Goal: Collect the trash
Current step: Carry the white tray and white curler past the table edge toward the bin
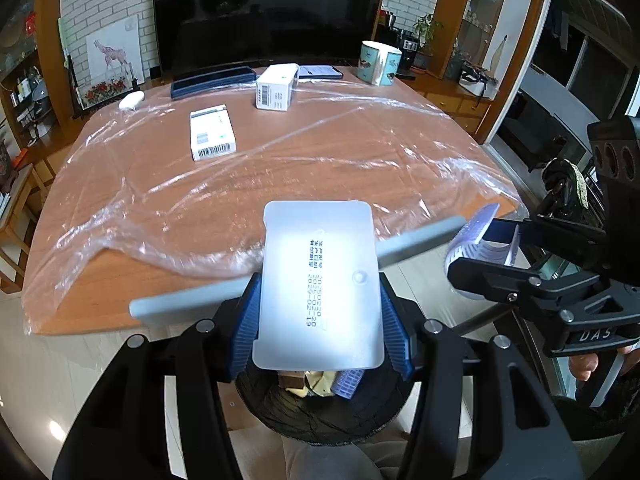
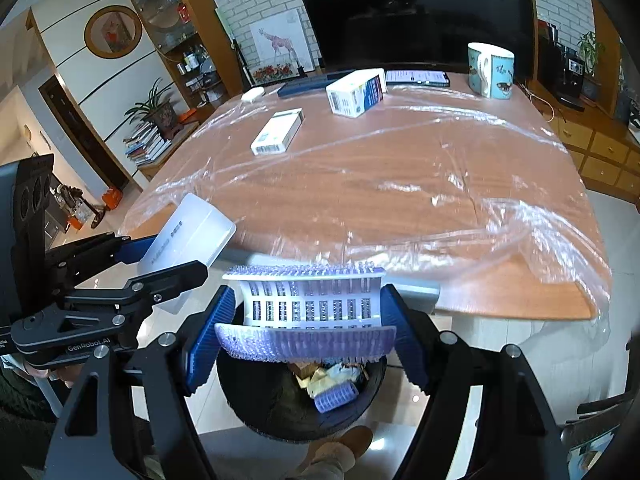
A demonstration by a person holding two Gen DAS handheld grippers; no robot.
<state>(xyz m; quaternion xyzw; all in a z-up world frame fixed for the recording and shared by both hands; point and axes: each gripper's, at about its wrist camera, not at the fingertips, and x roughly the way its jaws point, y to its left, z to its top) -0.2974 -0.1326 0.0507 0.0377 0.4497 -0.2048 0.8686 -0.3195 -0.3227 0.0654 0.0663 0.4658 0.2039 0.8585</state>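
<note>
Left wrist view: left gripper point(image 1: 318, 312) clamped on a white plastic lid point(image 1: 318, 284), lower centre of frame, blue pads pressing both long edges. Black print runs down the lid, dates reading roughly 2025-02-20 and 2025-02-19; the characters beside them too small to read. Directly under the lid, a black bin point(image 1: 320, 408) with wrappers and a purple roller inside. Right gripper point(image 1: 480, 248) at right edge, closed on a purple-white curler point(image 1: 478, 236); "DAS" visible on its body. Table point(image 1: 280, 184) fills mid frame, covered with clear film. On it, upper centre: flat white box point(image 1: 212, 133) with barcode, upright white box point(image 1: 277, 87) with barcode label, both unreadable. Teal mug point(image 1: 380, 63) upper right, phone point(image 1: 320, 72) behind the upright box, dark TV point(image 1: 268, 12) at top.

Right wrist view: right gripper point(image 2: 310, 320) gripping the curler point(image 2: 308, 308), lower centre, squeezed flat between blue pads, bristled purple edges top and bottom. Below it the bin point(image 2: 272, 404) holding a purple roller point(image 2: 335, 397) and wrappers. Left gripper point(image 2: 160, 256) at left edge, "GenRobot.AI" on its body, holding the lid point(image 2: 188, 236) tilted; print on it not legible here. Table point(image 2: 400, 184) with film; flat box point(image 2: 277, 132) and upright box point(image 2: 355, 93) upper centre, mug point(image 2: 491, 70) upper right, phone point(image 2: 416, 77) beside it.
</note>
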